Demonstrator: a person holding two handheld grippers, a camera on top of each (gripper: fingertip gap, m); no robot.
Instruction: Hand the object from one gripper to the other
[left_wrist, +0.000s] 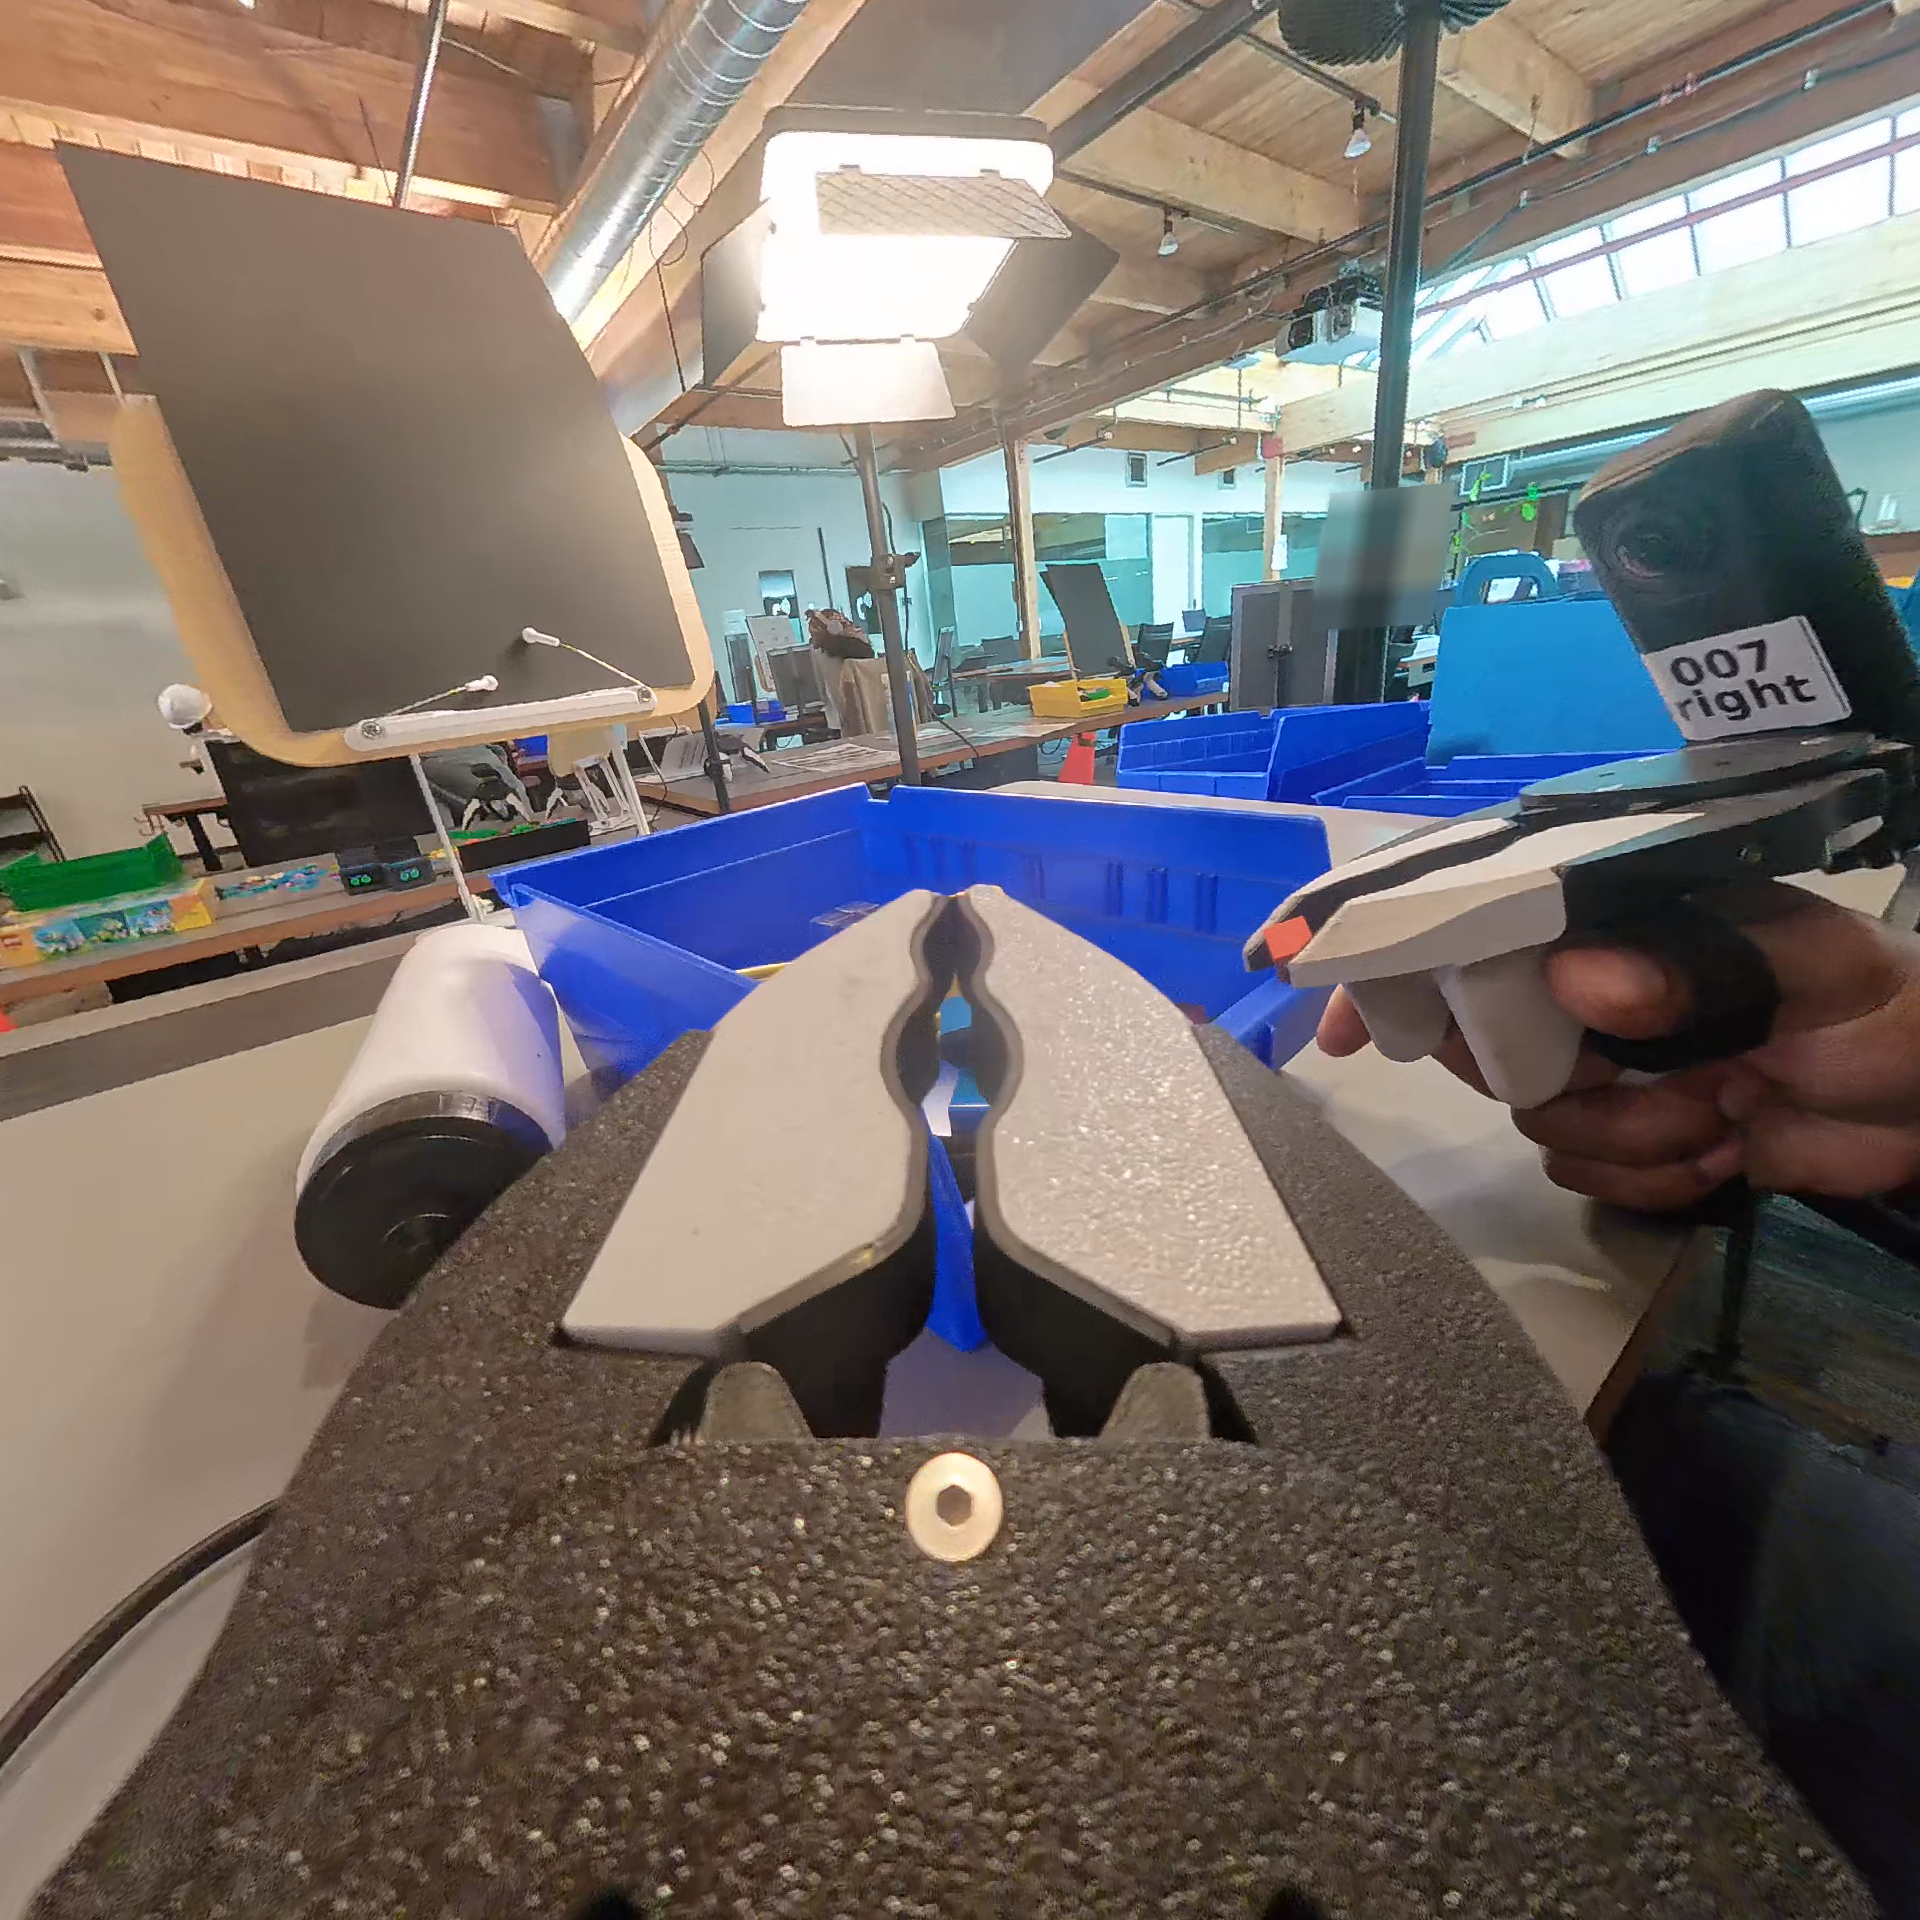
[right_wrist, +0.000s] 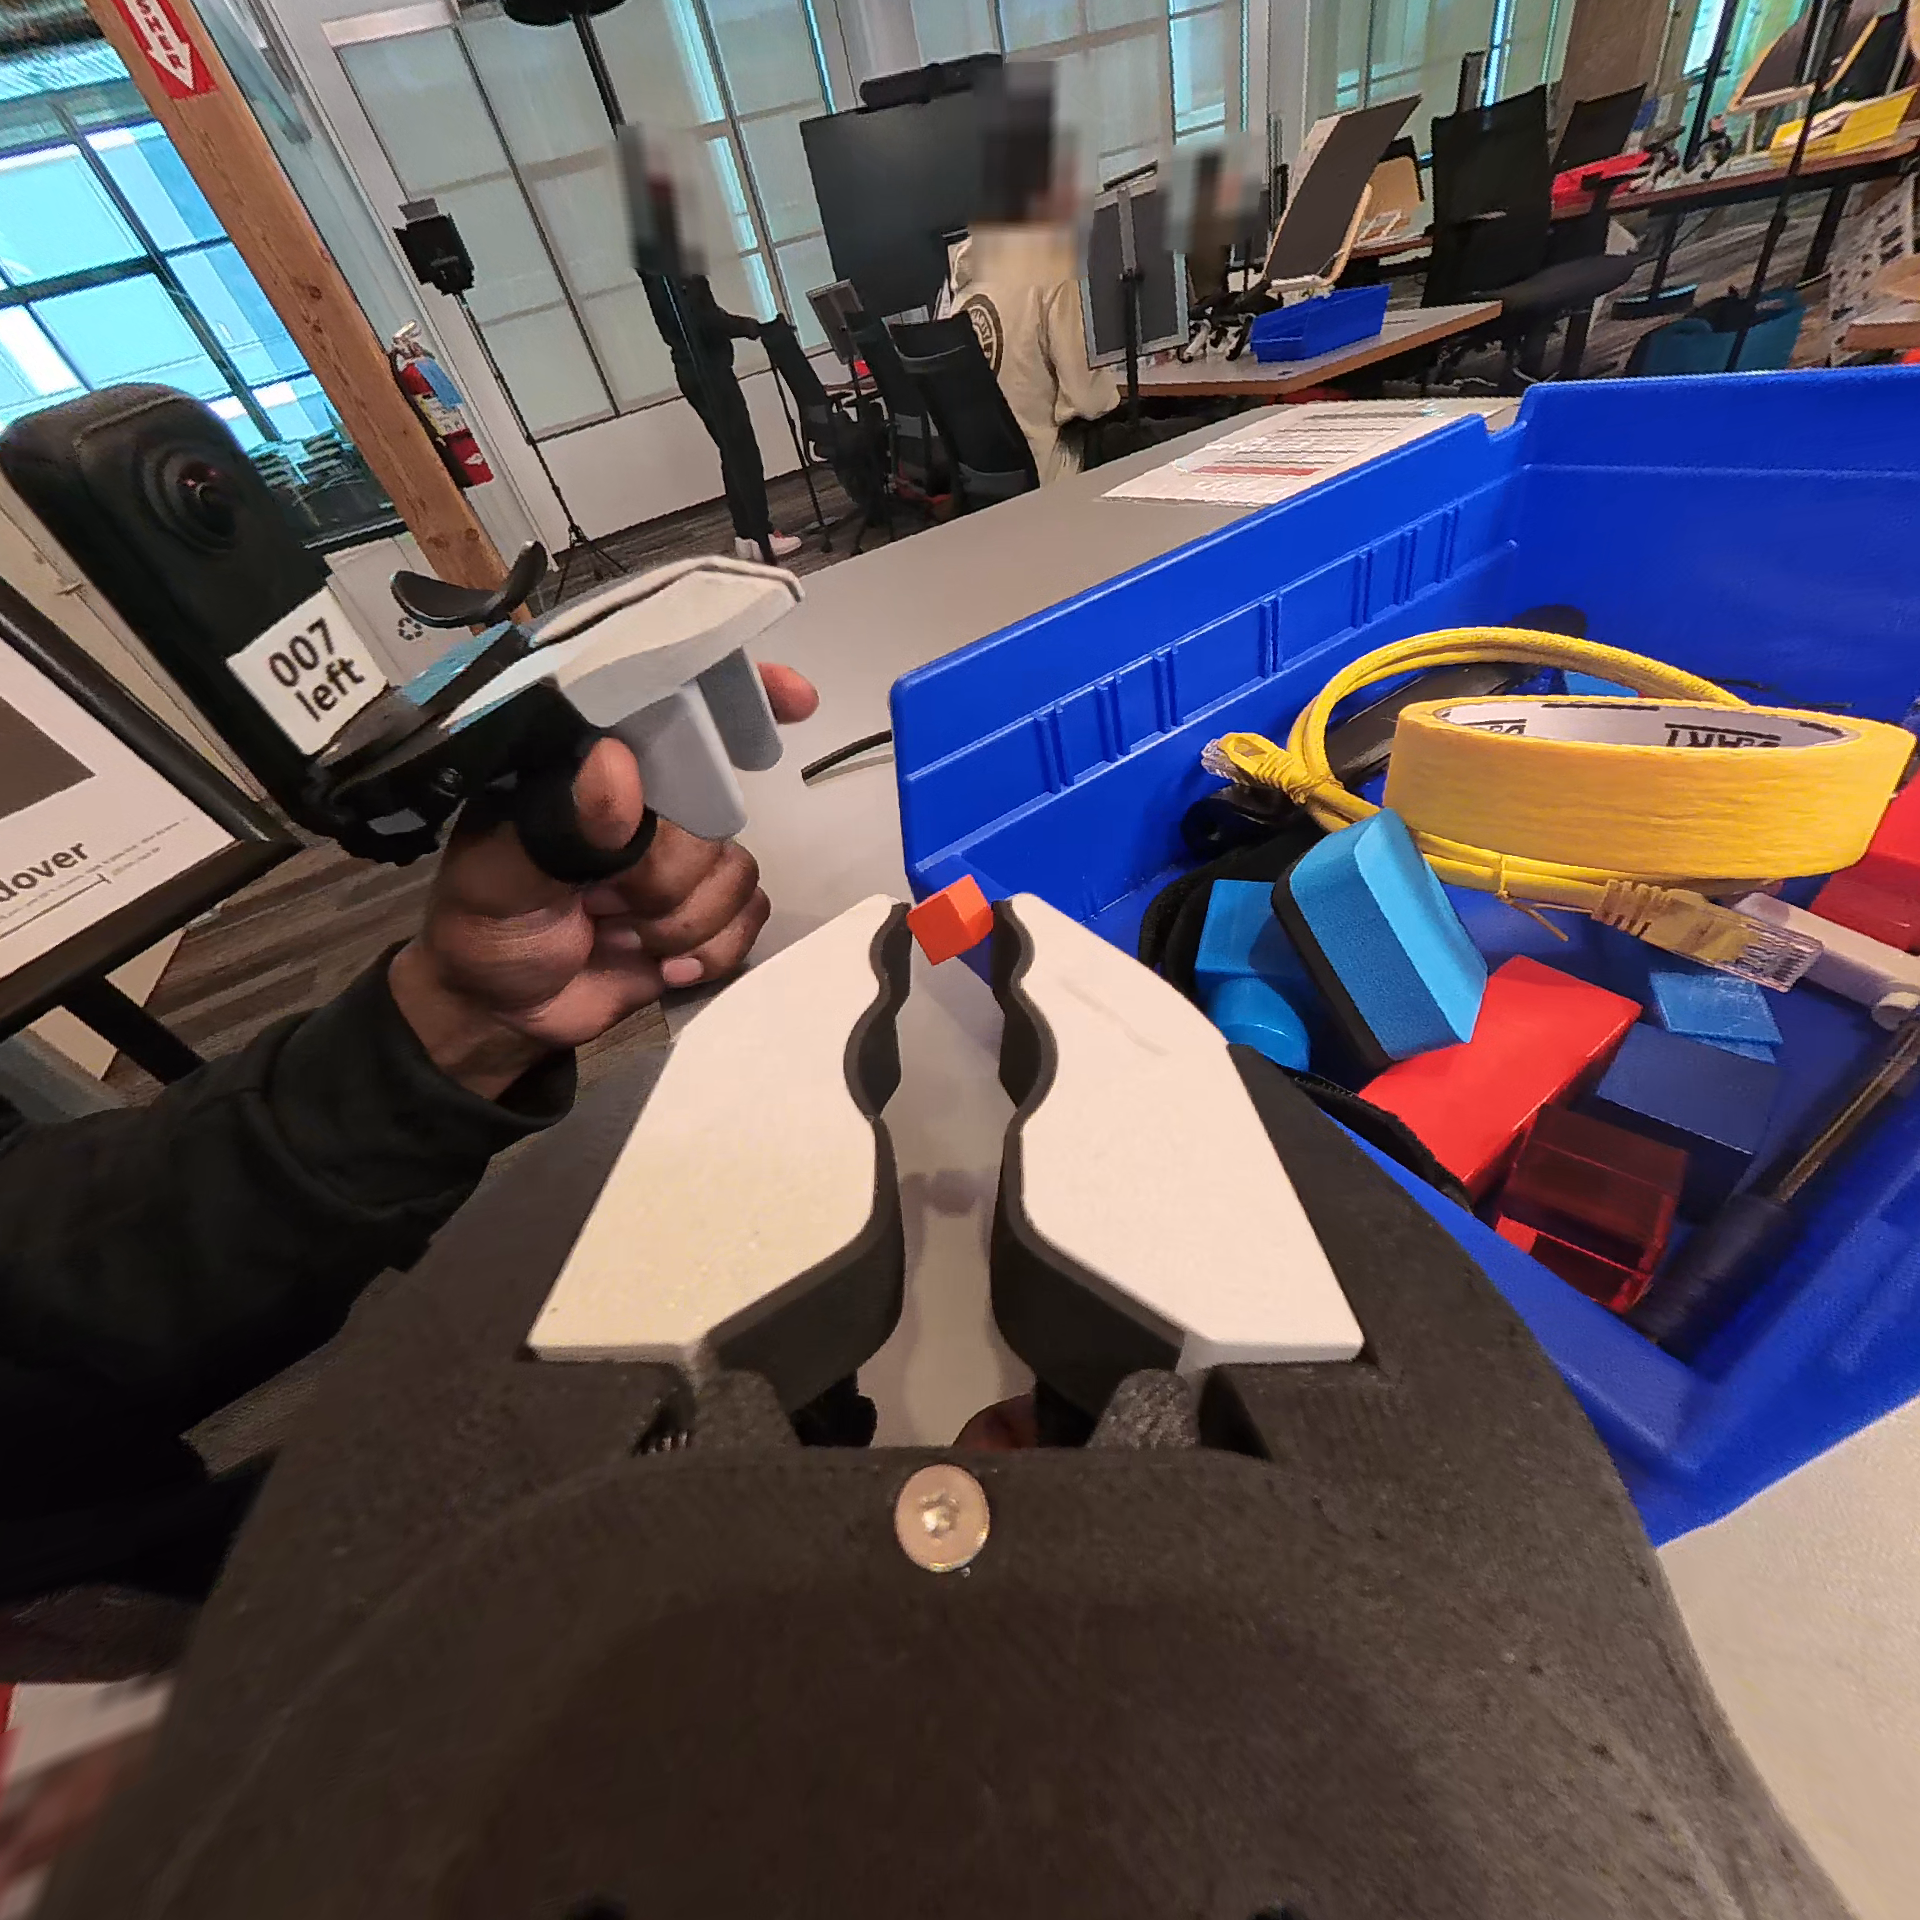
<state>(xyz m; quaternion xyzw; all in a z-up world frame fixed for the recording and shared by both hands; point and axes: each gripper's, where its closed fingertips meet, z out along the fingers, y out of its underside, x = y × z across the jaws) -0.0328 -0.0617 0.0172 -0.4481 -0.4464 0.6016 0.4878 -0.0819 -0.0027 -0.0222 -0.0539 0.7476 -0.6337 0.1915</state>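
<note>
Beside blue bin (right_wrist: 1195, 665), right claw (right_wrist: 948, 928) pinching orange cube (right_wrist: 948, 916) (tips only), left claw (left_wrist: 954, 902) closed, level

Blue bin (right_wrist: 1195, 665): right side cut off by right wrist view's edge; in left wrist view, left gripper (left_wrist: 951, 914) hides most of its contents. Yellow tape roll (right_wrist: 1642, 790) covers part of yellow cable (right_wrist: 1340, 717). Far bench items too small to tell.

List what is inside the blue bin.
Blue bin holds a yellow tape roll, yellow cable, blue-topped eraser, and red and blue blocks. Whatever lies beneath the pile is covered.
</note>
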